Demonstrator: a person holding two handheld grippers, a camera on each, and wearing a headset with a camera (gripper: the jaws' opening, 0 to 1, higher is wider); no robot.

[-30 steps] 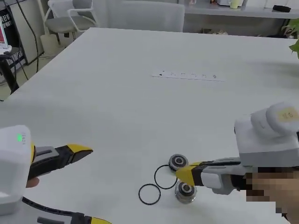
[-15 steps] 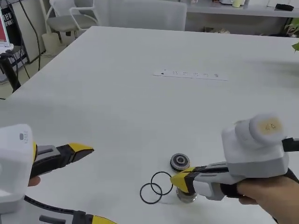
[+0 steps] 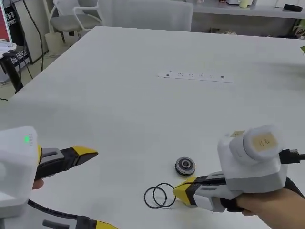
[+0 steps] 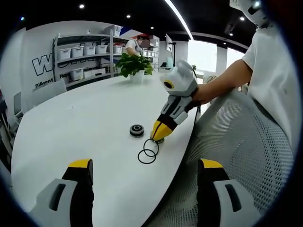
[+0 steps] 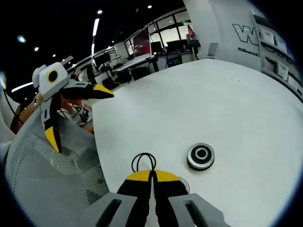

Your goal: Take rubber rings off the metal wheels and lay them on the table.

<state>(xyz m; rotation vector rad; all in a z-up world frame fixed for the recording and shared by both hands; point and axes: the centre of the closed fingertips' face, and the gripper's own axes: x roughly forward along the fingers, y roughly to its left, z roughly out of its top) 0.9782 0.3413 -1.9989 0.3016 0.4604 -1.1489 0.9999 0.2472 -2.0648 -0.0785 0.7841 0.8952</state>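
Left: the left gripper (image 4: 144, 165) hung over the near edge of the desk, its yellow-tipped jaws wide apart and holding nothing, well apart from the work.
Right: the right gripper (image 5: 152, 174) was low at the desk with its yellow-tipped jaws pressed together. In its own view the tips met the near edge of the rings; whether a ring was pinched could not be told.
Rings: two thin black rubber rings (image 3: 159, 195) lay flat and overlapping on the white desk (image 3: 143, 105), just beside the right gripper's tips.
Wheel: a round metal wheel (image 3: 185, 165) with a dark centre lay flat near the rings, apart from them, just beyond the right gripper's tips.
Far side: a long white power strip (image 3: 195, 76) lay well apart from the rest.
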